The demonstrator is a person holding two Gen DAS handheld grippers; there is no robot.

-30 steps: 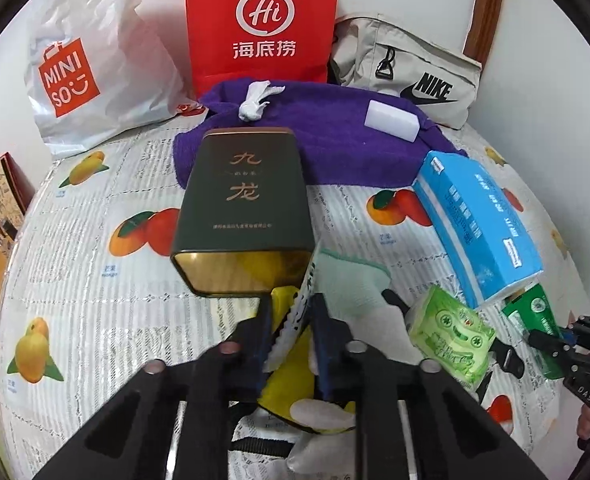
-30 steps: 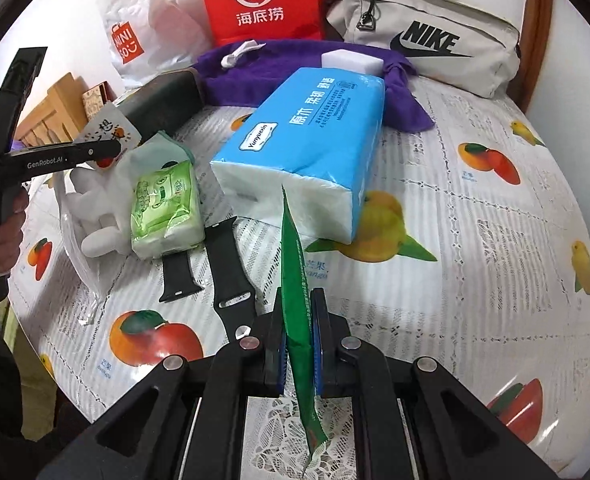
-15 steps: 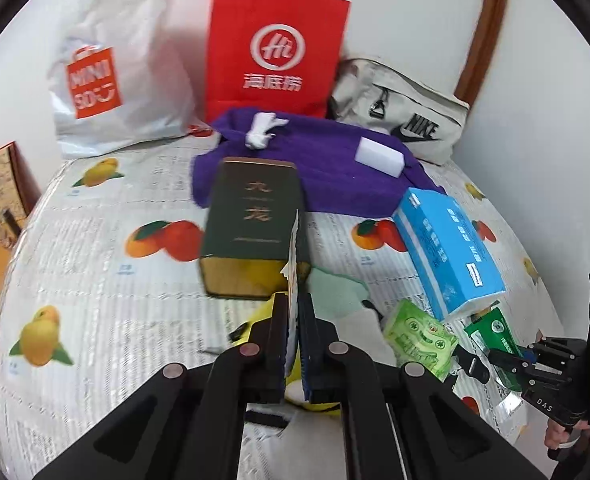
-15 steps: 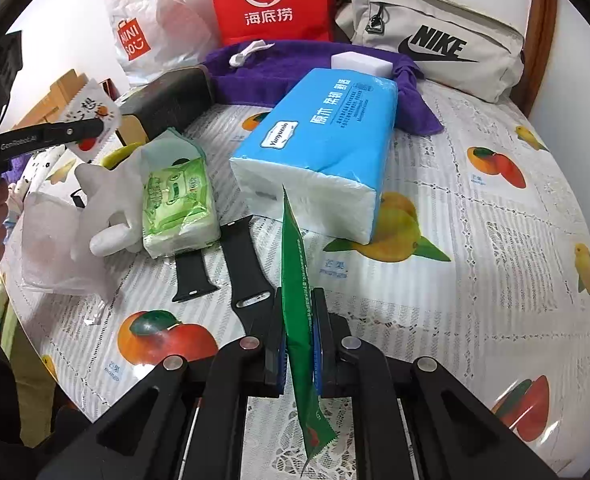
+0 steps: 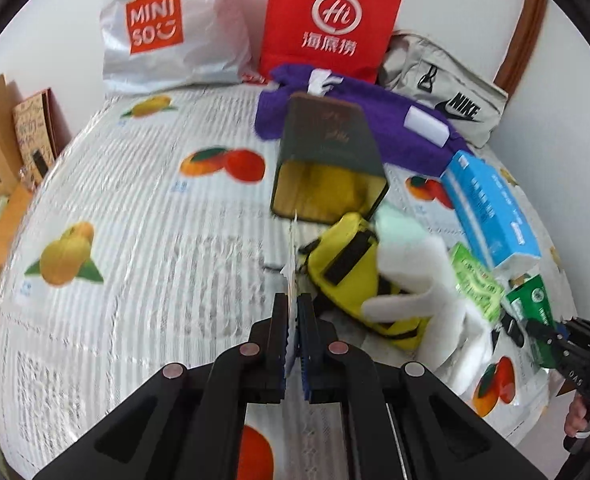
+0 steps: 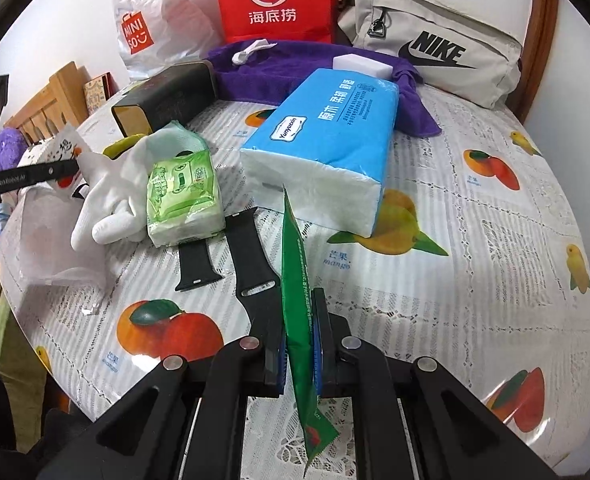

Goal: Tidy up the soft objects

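Right gripper (image 6: pixel 298 344), clamped on a green sachet (image 6: pixel 295 280) held edge-up above the tablecloth (image 6: pixel 475 280), near the blue tissue pack (image 6: pixel 327 148). Left gripper (image 5: pixel 293 340), closed on a thin white packet (image 5: pixel 293 264), raised in front of the open tin (image 5: pixel 327 160). To place either well, keep the grip firm, lower it flat, and release only once it rests beside like items.

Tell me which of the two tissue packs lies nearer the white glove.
The small green tissue pack, touching the white glove; the big blue pack lies farther right.
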